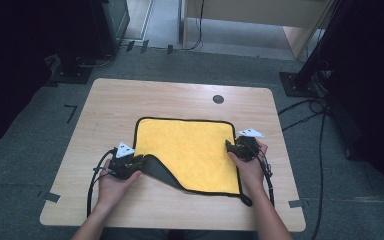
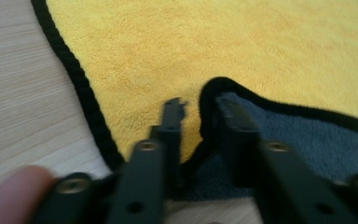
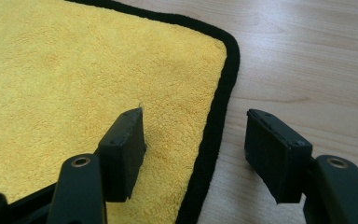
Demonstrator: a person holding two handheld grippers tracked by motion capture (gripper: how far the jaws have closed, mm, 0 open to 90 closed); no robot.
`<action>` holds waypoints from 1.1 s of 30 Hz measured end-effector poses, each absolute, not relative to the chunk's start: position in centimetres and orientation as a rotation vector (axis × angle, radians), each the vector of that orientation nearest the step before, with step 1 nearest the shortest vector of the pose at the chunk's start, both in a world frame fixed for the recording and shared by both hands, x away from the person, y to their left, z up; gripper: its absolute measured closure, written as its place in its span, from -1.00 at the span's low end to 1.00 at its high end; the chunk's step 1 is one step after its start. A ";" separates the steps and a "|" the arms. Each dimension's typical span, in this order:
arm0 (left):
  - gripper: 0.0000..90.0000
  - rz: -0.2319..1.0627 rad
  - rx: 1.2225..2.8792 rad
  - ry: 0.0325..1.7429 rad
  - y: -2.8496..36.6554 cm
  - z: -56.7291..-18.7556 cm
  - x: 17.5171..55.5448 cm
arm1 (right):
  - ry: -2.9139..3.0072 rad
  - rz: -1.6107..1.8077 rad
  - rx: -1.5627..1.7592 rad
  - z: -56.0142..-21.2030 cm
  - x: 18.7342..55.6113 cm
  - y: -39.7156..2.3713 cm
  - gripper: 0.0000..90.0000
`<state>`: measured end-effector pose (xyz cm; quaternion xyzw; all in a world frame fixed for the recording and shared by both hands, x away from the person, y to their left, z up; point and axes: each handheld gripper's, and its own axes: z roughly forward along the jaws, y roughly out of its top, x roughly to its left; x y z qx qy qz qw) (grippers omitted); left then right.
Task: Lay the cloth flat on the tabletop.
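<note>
Nearest the person, the left hand-held gripper (image 1: 139,161) is clenched on the near-left corner of the yellow cloth (image 1: 190,150), which lies spread on the tabletop (image 1: 115,100) with that corner turned over to show its grey underside (image 2: 307,140); to fold well, I judge the pinch should stay on the black piping so the corner lifts cleanly. Further along, the right hand-held gripper (image 1: 228,145) stands released, its jaws straddling the cloth's right edge, and should probably close squarely on it before lifting. Counted: one cloth, two grippers, one dark round cap (image 1: 218,99) far across the tabletop.
</note>
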<state>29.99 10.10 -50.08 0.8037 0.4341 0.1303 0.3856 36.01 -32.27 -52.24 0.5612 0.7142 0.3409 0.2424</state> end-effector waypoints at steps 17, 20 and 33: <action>0.36 0.213 2.012 1.042 15.8 -50.4 25.9 | 1.952 0.932 1.533 -52.3 36.0 -32.3 -0.16; 0.27 0.210 1.921 1.093 16.8 -50.0 26.3 | 1.953 0.932 1.532 -52.2 36.0 -32.3 -0.17; 0.13 0.229 1.924 0.998 13.8 -49.1 26.8 | 1.952 0.932 1.534 -52.2 36.0 -32.3 -0.17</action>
